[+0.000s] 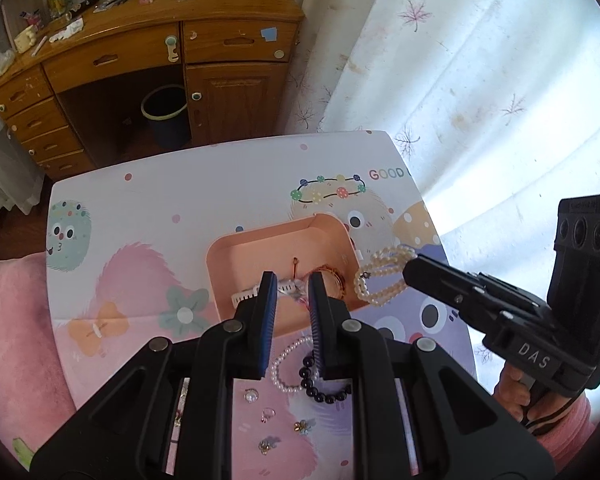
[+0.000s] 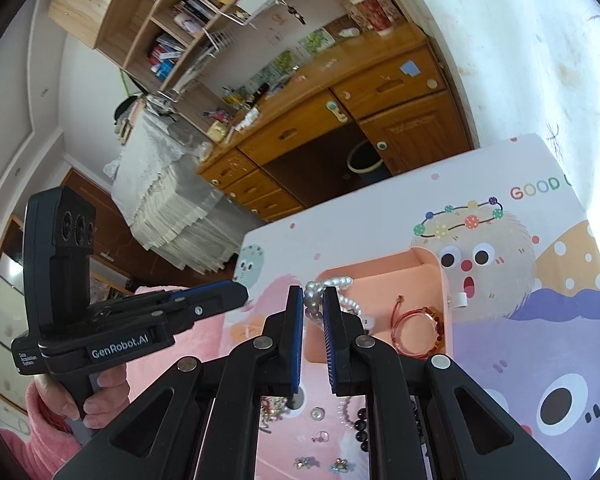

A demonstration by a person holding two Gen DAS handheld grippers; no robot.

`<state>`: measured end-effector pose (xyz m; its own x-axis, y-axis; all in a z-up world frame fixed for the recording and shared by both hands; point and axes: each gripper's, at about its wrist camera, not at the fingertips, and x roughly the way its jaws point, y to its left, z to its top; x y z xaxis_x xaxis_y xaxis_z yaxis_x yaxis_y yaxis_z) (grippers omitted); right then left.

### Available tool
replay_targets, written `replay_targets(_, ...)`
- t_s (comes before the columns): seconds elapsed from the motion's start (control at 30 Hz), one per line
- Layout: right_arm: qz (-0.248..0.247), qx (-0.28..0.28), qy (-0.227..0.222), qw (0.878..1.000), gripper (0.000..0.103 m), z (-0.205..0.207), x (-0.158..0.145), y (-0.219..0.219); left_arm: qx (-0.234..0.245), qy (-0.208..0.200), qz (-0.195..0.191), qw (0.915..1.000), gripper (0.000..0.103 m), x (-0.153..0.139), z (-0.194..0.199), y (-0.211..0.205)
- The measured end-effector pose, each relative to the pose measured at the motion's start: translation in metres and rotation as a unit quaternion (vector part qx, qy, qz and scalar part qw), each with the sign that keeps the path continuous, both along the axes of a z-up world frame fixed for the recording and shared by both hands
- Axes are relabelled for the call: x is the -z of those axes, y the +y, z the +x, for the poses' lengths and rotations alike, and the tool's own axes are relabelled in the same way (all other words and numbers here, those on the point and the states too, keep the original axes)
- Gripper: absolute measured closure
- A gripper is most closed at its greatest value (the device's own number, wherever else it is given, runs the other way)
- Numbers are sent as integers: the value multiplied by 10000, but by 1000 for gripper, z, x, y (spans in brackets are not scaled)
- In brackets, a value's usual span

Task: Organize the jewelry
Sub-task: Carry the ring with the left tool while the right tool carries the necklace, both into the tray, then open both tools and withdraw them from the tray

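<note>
A long cream pearl-bead necklace [image 2: 332, 288] hangs pinched between the blue pads of the right hand-held gripper [image 2: 313, 305], which is closed on it above the left wall of the peach-pink rectangular plastic tray [image 2: 440, 280]; in the left wrist view the same strand droops over the tray's right edge. The left hand-held gripper [image 1: 293, 286] stands over the near part of the tray with its blue pads closed on a small silvery-white piece of jewelry [image 1: 290, 287], too small to identify. Inside the tray lies a thin coppery-red cord bracelet with beads [image 2: 418, 330]. In front of the tray, on the bench [image 1: 160, 208] covered with a pastel cartoon-monster print, lie a small white pearl bracelet [image 1: 288, 368], a dark round-bead bracelet [image 1: 320, 384], a ring and several small flower-shaped pieces. A hand in a pink sleeve [image 2: 96, 396] grips the left tool's handle. Behind the bench stands a wooden desk with drawers [image 1: 112, 60], a dark bucket beneath it.
</note>
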<state>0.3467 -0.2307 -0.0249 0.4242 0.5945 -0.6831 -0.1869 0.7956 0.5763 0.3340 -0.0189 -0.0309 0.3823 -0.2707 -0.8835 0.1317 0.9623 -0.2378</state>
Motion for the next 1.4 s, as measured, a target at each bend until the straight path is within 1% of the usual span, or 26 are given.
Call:
replay_targets(0.03,-41,43,43,10000,80,3,4,0,-3,0,-9,10000,83,3,1,1)
replay_targets(0.07,-43,73,66,9999,72,4,11,-2,-47,3,11,10000,63,5,3,2)
replay_targets(0.1,-9,117,90,9999,61,5,13,-3,-136,10,47,9999,38,8,4,4)
replay_targets(0.13,28,145,97,9998,60,5,16,-5,-197,10,51,9998,32,9,4,7)
replay_targets(0.23,32,217,155,9996,60,6,24,-11,-321,47,-19,9995,31,12,4,16)
replay_targets(0.37,77,303,296,9991,60,3,31,-23,-522,96,42,9986,31,14,-4,31)
replay_targets(0.53,153,427,537,9975,60,-8,40,-37,-859,187,18,9961,31,16,-33,51)
replay_targets(0.63,79,440,616,9971,59,-22,45,-43,-1039,225,-25,9943,31,19,-60,61)
replay_targets(0.8,35,299,782,9965,58,-53,55,-44,-1262,218,-121,9917,31,24,-108,71)
replay_targets(0.93,23,139,972,9952,50,-82,65,-43,-1440,181,-115,9893,31,29,-154,72)
replay_targets(1.03,-53,-19,1136,9935,46,-104,73,-39,-1598,230,-123,9868,31,34,-190,73)
replay_targets(1.23,-79,-289,1620,9863,42,-149,94,-32,-2006,323,-124,9791,31,42,-252,79)
replay_targets(1.4,-92,-464,2056,9775,36,-174,110,-23,-2247,339,-109,9738,31,45,-284,85)
